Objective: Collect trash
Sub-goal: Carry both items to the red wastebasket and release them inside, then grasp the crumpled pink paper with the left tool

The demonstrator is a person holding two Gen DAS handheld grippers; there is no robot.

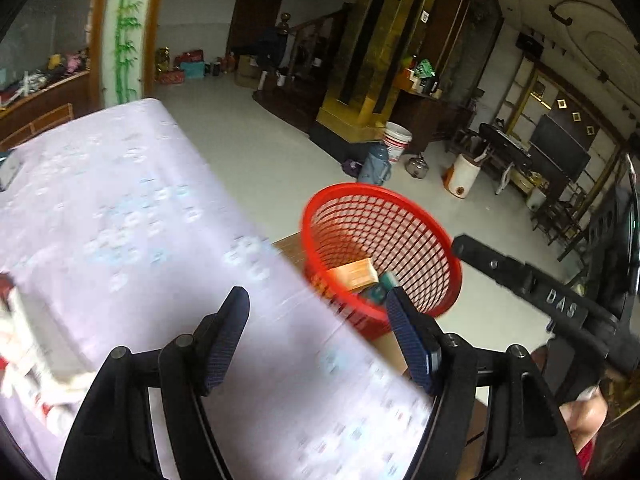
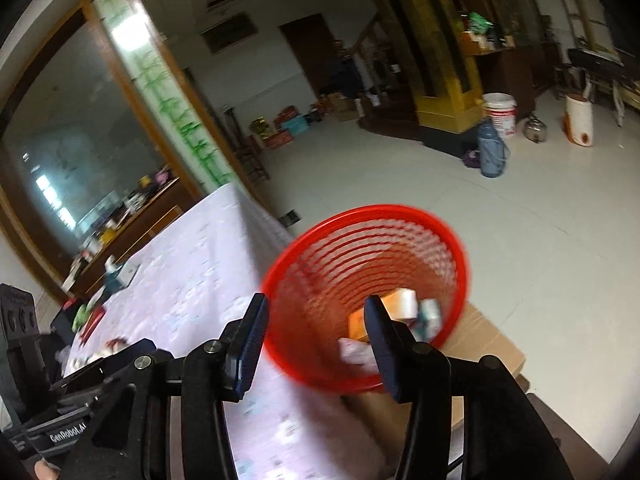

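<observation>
Both claws, left (image 1: 318, 302) and right (image 2: 316, 310), gape empty; the red basket (image 2: 448, 248) stands mouth-up beside the tabletop (image 1: 120, 208).

Motion blur smears the bench cloth (image 1: 132, 216) and the red basket (image 2: 448, 240), leaving its contents (image 2: 400, 308) unreadable.

Two black hand-held grippers with blue-padded fingers

The left hand-held gripper (image 1: 318, 316) is showing black curved arms, round silver screws and ribbed dark-blue pads (image 1: 224, 344); the right hand-held gripper (image 2: 316, 332) is looking alike, and white "GenRobot.AI" lettering (image 2: 68, 432) is showing beside it.
</observation>
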